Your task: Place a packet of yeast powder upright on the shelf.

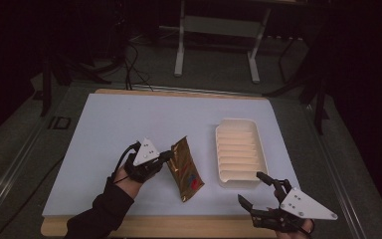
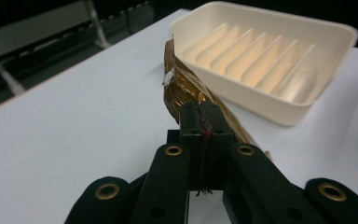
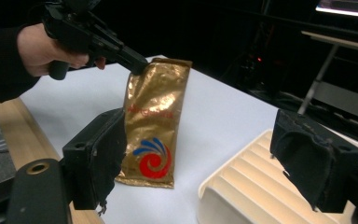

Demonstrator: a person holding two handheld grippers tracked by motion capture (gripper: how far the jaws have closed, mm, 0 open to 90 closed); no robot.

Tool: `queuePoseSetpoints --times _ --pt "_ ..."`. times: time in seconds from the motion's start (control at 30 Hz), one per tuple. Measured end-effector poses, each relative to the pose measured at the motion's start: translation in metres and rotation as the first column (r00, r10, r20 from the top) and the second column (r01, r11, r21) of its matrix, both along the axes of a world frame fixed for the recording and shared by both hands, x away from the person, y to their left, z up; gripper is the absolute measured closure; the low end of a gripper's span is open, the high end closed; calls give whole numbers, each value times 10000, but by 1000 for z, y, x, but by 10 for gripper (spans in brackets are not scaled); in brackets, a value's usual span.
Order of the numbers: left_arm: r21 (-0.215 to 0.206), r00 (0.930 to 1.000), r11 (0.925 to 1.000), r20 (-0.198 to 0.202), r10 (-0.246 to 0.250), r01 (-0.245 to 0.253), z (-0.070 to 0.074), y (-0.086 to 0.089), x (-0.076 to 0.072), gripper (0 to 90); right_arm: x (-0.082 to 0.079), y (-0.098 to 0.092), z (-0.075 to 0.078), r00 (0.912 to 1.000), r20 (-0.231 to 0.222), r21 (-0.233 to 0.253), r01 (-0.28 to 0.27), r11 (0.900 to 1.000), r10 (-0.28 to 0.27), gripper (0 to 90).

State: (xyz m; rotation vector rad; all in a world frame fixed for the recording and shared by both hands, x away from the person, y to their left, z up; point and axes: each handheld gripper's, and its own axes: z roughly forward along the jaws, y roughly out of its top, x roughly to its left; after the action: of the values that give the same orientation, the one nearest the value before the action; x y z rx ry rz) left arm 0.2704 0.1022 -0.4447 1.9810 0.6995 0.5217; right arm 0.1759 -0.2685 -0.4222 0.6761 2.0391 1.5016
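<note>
Left gripper [image 1: 165, 156], jaws clamped together on upper edge of gold foil pouch [image 1: 185, 169]; pouch raised at that edge, bottom on white tabletop [image 1: 104, 129], just left of cream ribbed tray [image 1: 221, 149]. Best kept pinched firmly and lifted clear of tray rim. Right gripper [image 1: 259, 189] near front edge, jaws wide apart, empty, aimed toward pouch.

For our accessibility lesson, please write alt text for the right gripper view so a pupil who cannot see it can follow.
A gold foil packet with a red and blue swirl logo is pinched at its top corner by the left gripper, its bottom edge on the white table. Nearer the camera, the right gripper stands open, with a cream ridged tray at the lower right.
</note>
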Motion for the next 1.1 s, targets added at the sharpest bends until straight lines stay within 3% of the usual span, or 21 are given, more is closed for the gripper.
queuePoseSetpoints --times 0.07,0.17,0.23,0.3,0.33,0.4,0.5,0.53,0.67,0.73,0.77,0.9,0.97,1.0,1.1 --pt "-58 9998 9998 52 -189 189 3 -3 -1 898 1 -2 1 9989 -392 288 -245 9993 256 184" --pt "-156 9980 9981 247 -586 590 7 -5 0 898 4 -5 1 9979 -594 576 -227 9981 261 183" --pt "-311 9953 9963 563 -786 805 8 -5 -1 898 7 -6 1 9979 -652 265 3 9996 14 184" --pt "-365 9922 9934 650 -1063 1088 10 -6 0 898 9 -7 3 9984 -564 -221 57 9997 -70 187" --pt "-365 9922 9934 650 -1063 1088 10 -6 0 898 9 -7 3 9984 -564 -221 57 9997 -70 187" --pt "-384 9878 9898 795 -1338 1372 14 -6 -1 898 9 -5 8 9999 -64 -633 101 9979 -105 182" --pt "-490 9829 9856 966 -1568 1620 19 -7 -2 898 10 -3 13 9999 -120 -688 -13 9976 5 170" --pt "-550 9773 9804 1081 -1825 1891 21 -7 -3 898 11 -2 15 9999 -135 -694 -57 9976 48 162" --pt "-538 9690 9761 1435 -2010 2105 28 -5 -5 898 17 3 22 9996 -203 -923 -196 9955 178 141" --pt "-645 9665 9724 1427 -2133 2241 31 -3 -5 898 19 4 22 9997 -136 -938 -235 9953 223 140" --pt "-771 9635 9707 1626 -2128 2274 34 0 -6 898 22 7 23 9996 -199 -1034 -214 9944 194 138" --pt "-1098 9519 9568 1817 -2469 2691 39 3 -7 897 32 14 24 9954 -688 -445 -703 9965 671 136" --pt "-1098 9519 9568 1817 -2469 2691 39 3 -7 897 34 15 24 9930 -848 -153 -838 9964 822 136" --pt "-969 9446 9536 1974 -2623 2850 41 1 -11 898 38 18 27 9875 -1103 492 -1076 9930 1125 118" --pt "-1044 9326 9433 2186 -2872 3150 44 1 -14 898 41 21 31 9847 -1170 718 -1213 9900 1292 103"
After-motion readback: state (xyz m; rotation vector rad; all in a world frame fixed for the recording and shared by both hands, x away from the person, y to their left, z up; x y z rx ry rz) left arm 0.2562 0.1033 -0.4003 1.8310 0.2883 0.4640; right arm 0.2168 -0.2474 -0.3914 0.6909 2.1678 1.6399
